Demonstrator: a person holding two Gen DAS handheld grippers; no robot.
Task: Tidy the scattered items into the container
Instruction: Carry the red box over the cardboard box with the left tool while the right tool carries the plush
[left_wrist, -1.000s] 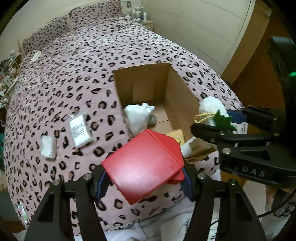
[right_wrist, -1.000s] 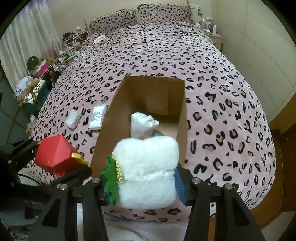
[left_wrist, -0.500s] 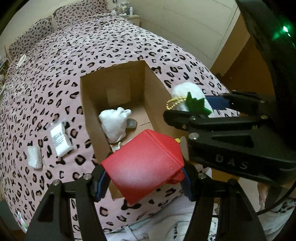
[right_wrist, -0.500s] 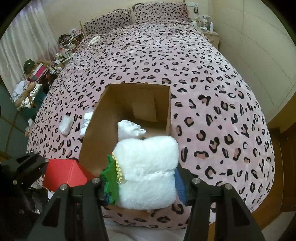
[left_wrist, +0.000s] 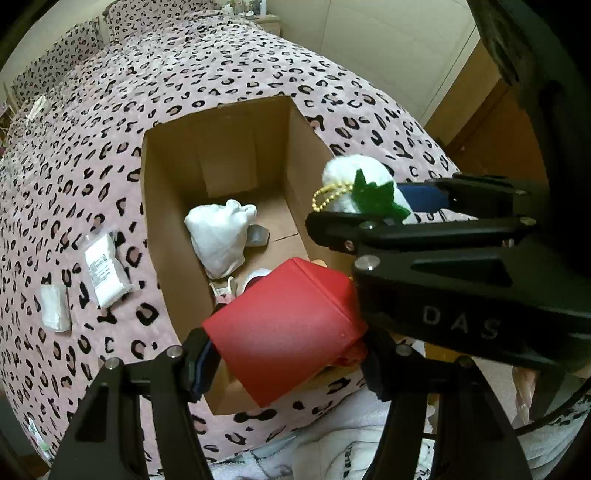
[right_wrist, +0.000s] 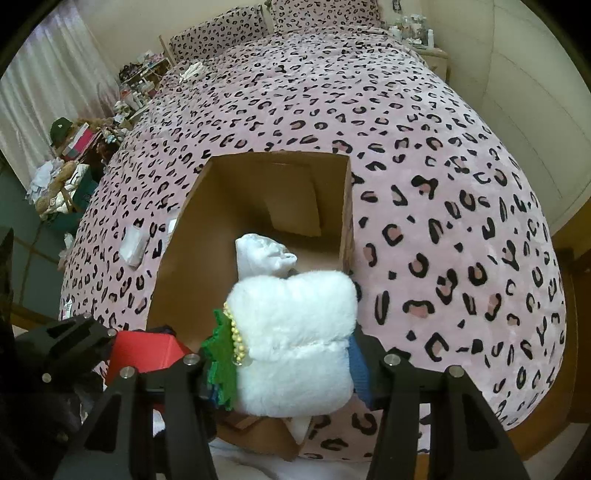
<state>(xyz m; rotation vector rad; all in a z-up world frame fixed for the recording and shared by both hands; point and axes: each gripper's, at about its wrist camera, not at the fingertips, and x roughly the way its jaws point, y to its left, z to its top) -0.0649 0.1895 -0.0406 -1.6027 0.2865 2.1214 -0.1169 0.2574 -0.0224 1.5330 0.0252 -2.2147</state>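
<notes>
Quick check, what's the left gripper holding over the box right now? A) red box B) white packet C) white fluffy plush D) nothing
A: in the left wrist view the left gripper has its jaws clamped on the red box above the near end of the cardboard box; the white fluffy plush sits in the right gripper.

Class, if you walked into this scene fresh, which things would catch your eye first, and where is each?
The red box clamped in the left tool, over the near end of the open cardboard box. Beside it, a fluffy white plush with green trim, held in the right tool. Underneath, the pink leopard-print bedspread.
</notes>
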